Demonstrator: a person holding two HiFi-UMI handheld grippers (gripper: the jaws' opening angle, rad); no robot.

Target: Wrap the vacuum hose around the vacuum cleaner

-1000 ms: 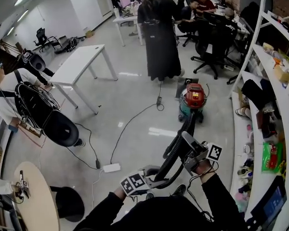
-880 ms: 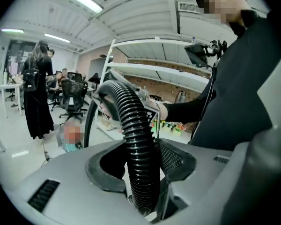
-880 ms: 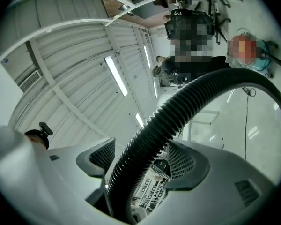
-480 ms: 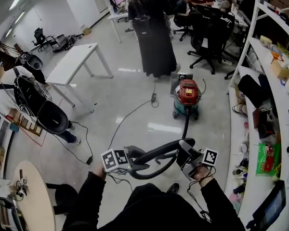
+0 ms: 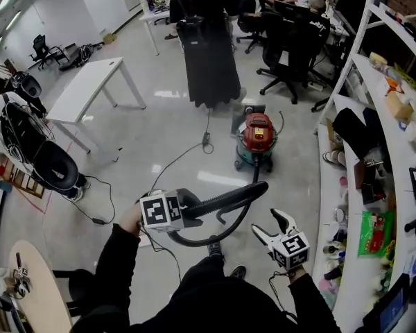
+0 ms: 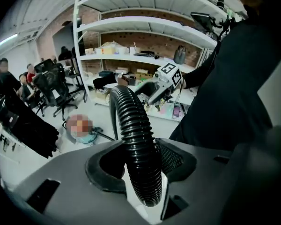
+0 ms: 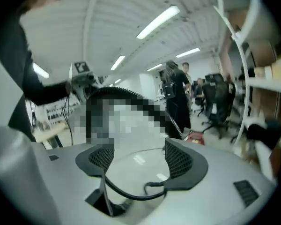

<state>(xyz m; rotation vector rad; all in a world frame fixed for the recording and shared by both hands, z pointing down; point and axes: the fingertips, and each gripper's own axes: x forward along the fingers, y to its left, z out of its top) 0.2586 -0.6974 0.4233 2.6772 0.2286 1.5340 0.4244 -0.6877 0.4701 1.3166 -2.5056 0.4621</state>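
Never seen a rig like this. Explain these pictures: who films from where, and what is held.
No robot here: a person holds a two-jaw gripper in each hand. One picture comes from a camera on the person's head, looking down; the other two ride on the grippers and look along their jaws. The left gripper is clamped on the black ribbed vacuum hose. The right gripper has just been opening its jaws and holds nothing. The red-topped vacuum cleaner stands on the floor ahead.

Operator: black long sleeves (image 5: pixel 118 262) | left gripper (image 5: pixel 186 207): grey shell, black-and-white marker cube (image 5: pixel 159 211) | right gripper (image 5: pixel 269 225): pale grey shell, second marker cube (image 5: pixel 291 250), dark mesh pads (image 7: pixel 180 161)
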